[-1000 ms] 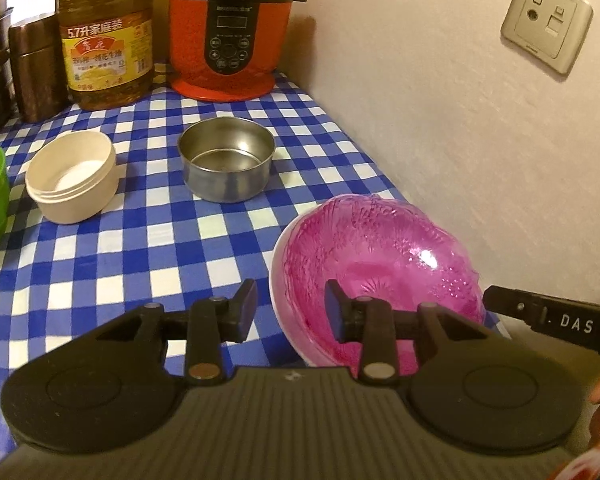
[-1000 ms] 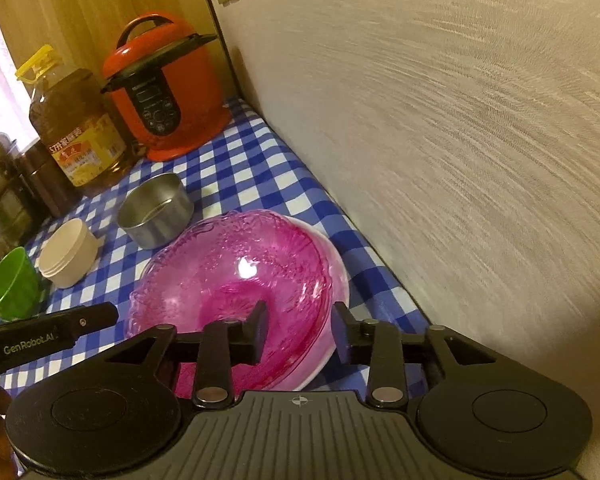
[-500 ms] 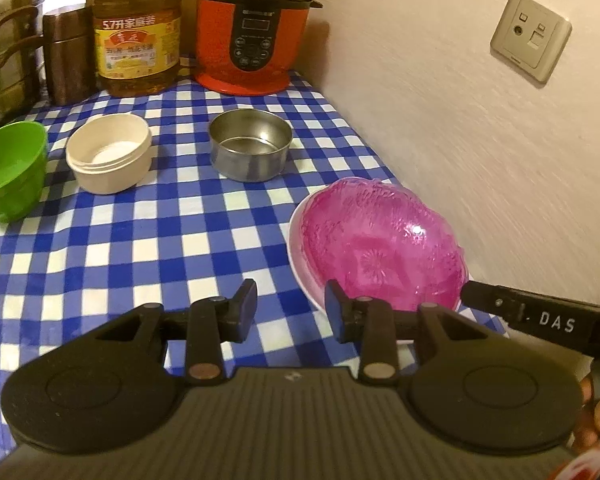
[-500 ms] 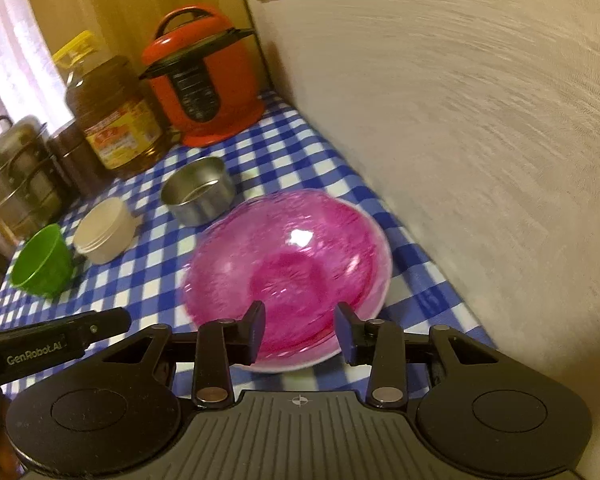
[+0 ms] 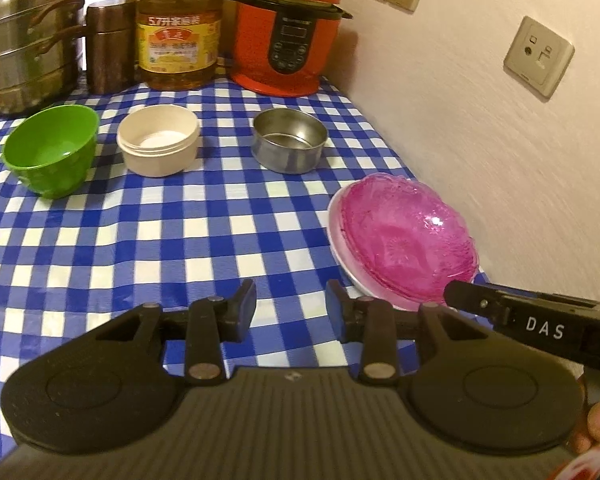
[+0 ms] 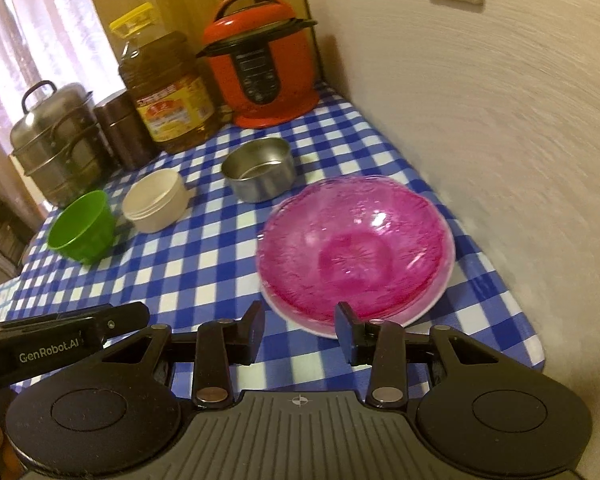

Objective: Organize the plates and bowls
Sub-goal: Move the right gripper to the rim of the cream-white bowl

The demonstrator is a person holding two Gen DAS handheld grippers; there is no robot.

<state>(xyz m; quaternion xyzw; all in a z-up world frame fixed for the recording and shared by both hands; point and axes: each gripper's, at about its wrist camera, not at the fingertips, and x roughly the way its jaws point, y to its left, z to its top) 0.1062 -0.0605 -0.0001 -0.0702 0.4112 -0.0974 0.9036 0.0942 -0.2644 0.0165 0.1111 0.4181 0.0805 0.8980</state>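
Left wrist view: the left hand-held gripper point(image 5: 291, 306) hangs over the blue-checked desk point(image 5: 140, 240) with its jaws partly apart and nothing between them. Ahead and to the right, close to the wall, a pink glass bowl point(image 5: 408, 236) sits in a white plate point(image 5: 350, 256). Farther back stand a steel bowl point(image 5: 289, 145), a cream bowl point(image 5: 159, 140) and a green bowl point(image 5: 51, 148) in a loose row, all apart from each other. Behind them are a red pressure cooker point(image 5: 286, 32), an oil bottle point(image 5: 178, 28) and a steel steamer pot point(image 5: 28, 40). In the right wrist view, the right hand-held gripper point(image 6: 300, 332) also holds its jaws partly apart and empty, just short of the plate's near rim, with the pink bowl directly ahead of it.
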